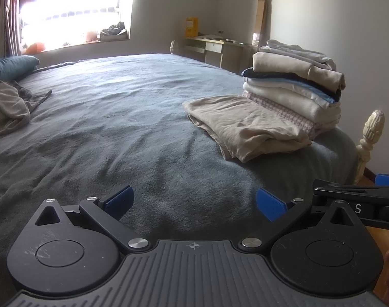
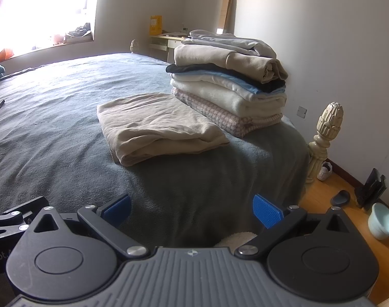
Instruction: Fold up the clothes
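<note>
Both grippers spread and empty above the near edge of the bed.

The left gripper [image 1: 194, 202] and right gripper [image 2: 191, 209] hang side by side over the grey bed [image 1: 122, 117]. A folded beige cloth [image 2: 156, 125] lies ahead, touching a stack [image 2: 230, 76] at the right corner beside the bedpost [image 2: 325, 133]. A crumpled garment [image 1: 7, 105] lies far left; open blanket between.

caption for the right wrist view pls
Open right gripper above the bed, facing a folded beige garment beside a clothes stack.
</note>
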Available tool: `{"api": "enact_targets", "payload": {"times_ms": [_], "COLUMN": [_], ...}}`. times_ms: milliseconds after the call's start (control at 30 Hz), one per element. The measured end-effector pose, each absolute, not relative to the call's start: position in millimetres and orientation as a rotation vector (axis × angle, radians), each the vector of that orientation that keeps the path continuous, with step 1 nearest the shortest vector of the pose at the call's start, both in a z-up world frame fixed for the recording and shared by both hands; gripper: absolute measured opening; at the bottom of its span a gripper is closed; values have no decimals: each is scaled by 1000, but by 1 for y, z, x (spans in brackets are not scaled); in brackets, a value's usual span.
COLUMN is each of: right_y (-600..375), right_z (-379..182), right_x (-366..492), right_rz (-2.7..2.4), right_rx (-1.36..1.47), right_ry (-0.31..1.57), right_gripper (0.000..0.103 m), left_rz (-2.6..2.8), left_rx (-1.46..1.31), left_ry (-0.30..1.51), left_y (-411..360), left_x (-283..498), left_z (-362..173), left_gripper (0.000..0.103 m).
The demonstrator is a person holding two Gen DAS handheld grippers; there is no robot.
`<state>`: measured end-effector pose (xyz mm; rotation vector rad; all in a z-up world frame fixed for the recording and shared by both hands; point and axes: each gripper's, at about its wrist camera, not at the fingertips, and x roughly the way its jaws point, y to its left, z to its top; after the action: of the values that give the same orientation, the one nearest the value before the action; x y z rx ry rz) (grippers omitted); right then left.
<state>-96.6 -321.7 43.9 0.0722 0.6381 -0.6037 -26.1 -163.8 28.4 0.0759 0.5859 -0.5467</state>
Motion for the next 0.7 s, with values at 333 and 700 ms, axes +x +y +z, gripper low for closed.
{"api": "enact_targets", "payload": {"times_ms": [333,700], "right_y": [-321,-319], "right_z": [44,43], "right_x": [-95,-93], "right_rz": [-603,-600], "right_rx": [68,63], "right_ry": [640,643], "right_gripper": [103,103], "left_rz": [-545,-539], "left_rx": [78,76], "left_ry": [589,593], "left_y": [-163,-161], "left_x": [-26,-23], "left_z": [28,28], "left_gripper": [103,103]}}
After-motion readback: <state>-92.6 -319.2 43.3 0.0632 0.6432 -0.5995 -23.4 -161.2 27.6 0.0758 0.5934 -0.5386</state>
